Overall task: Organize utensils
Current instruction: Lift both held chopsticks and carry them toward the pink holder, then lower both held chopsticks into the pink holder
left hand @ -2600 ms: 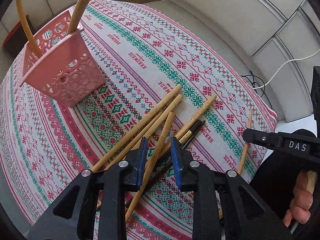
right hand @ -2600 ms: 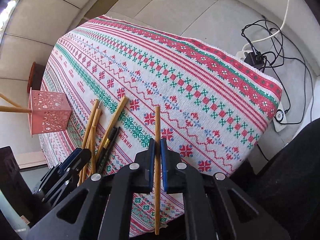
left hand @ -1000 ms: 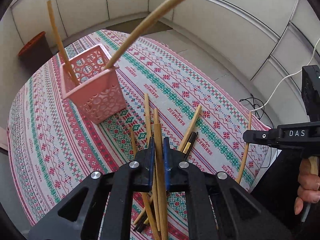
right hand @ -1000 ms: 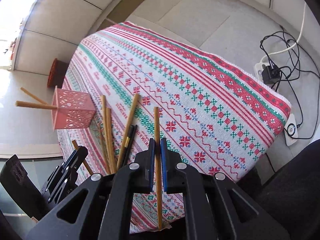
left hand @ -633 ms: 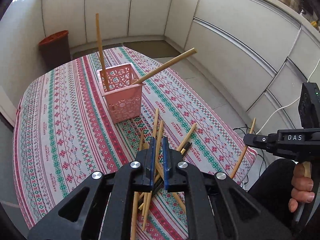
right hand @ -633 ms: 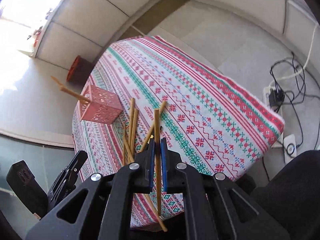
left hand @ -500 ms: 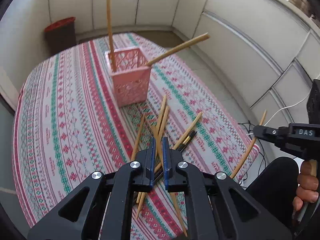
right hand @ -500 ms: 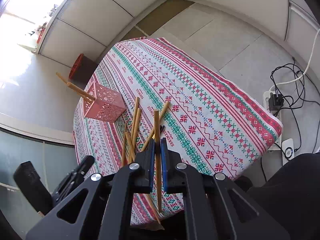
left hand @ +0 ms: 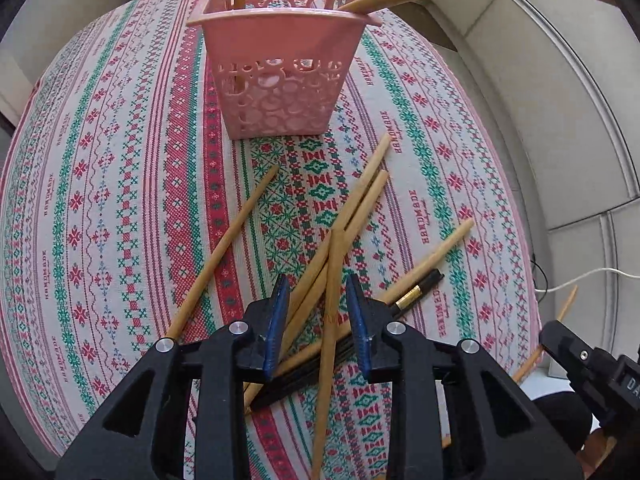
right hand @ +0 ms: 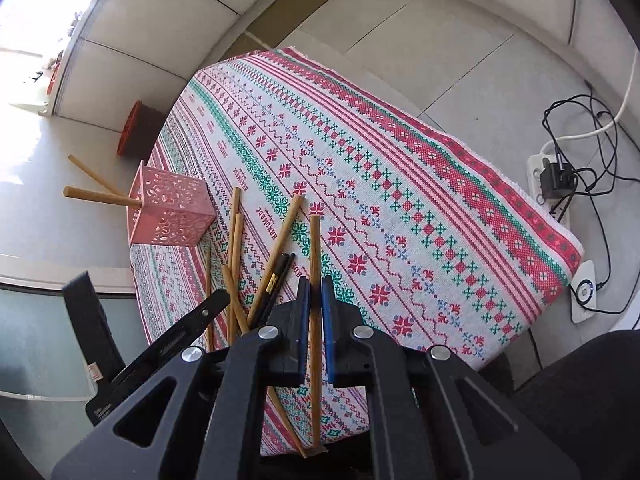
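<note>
- Chopsticks (left hand: 362, 204) lie in a loose crossed pile on the cloth (left hand: 120, 200), just short of the pink basket (left hand: 280, 76), which already holds two sticks.
- My left gripper (left hand: 316, 320) has just been opening; one stick (left hand: 332, 304) runs up between the blue pads, not visibly pressed, long axis pointing toward the basket.
- My right gripper (right hand: 315, 320) is clenched on a single stick (right hand: 315, 264), further from the basket than the left.
- I judge the left is nearer the pile and basket.
- Black pen (left hand: 416, 292) lies among the sticks.
- Table edge is close on my right; open cloth lies left of the pile.
</note>
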A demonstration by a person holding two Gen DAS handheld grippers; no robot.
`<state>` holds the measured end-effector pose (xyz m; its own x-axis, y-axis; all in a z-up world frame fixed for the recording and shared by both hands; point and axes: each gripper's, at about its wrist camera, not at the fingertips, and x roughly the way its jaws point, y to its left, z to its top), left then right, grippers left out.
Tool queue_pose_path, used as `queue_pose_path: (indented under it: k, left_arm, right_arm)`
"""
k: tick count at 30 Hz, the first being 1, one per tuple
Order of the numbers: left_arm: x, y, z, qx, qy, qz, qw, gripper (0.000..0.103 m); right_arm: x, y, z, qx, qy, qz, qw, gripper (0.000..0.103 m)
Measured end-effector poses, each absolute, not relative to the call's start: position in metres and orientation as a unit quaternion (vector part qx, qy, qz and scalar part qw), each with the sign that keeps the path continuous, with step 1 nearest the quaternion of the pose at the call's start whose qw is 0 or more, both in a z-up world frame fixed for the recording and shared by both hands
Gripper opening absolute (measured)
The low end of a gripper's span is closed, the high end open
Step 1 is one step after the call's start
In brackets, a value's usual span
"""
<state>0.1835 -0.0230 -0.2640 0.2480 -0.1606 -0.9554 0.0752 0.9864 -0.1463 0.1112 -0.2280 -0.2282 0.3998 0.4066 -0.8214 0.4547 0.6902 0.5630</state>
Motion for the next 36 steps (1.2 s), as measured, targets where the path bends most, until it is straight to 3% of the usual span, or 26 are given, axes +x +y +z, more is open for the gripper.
queue_pose_path:
  k: [4, 6, 7, 17, 23, 36]
  left_arm:
    - [0.189, -0.038, -0.272, -0.006, 0.592, -0.05, 0.805, 0.026]
    - [0.188, -0.049, -0.273, 0.023, 0.574, -0.048, 0.817, 0.008]
    - [0.186, -0.054, -0.272, 0.039, 0.566, -0.048, 0.822, 0.007]
    - [0.154, -0.02, -0.244, -0.06, 0.529, -0.172, 0.829, 0.006]
    - [0.144, 0.001, -0.244, -0.056, 0.552, -0.168, 0.815, 0.006]
    - [0.104, 0.064, -0.15, -0.061, 0.435, -0.162, 0.884, 0.006]
  right_arm:
    - [0.117, -0.234, -0.236, 0.402, 0.553, -0.012, 0.73, 0.006]
    - [0.119, -0.239, -0.242, 0.41, 0.556, -0.013, 0.723, 0.006]
    - [0.12, -0.24, -0.245, 0.414, 0.557, -0.014, 0.72, 0.006]
    - [0.128, -0.243, -0.234, 0.416, 0.54, 0.002, 0.732, 0.006]
    - [0.124, -0.234, -0.214, 0.406, 0.528, 0.017, 0.746, 0.006]
    - [0.11, -0.212, -0.145, 0.333, 0.496, 0.05, 0.8, 0.006]
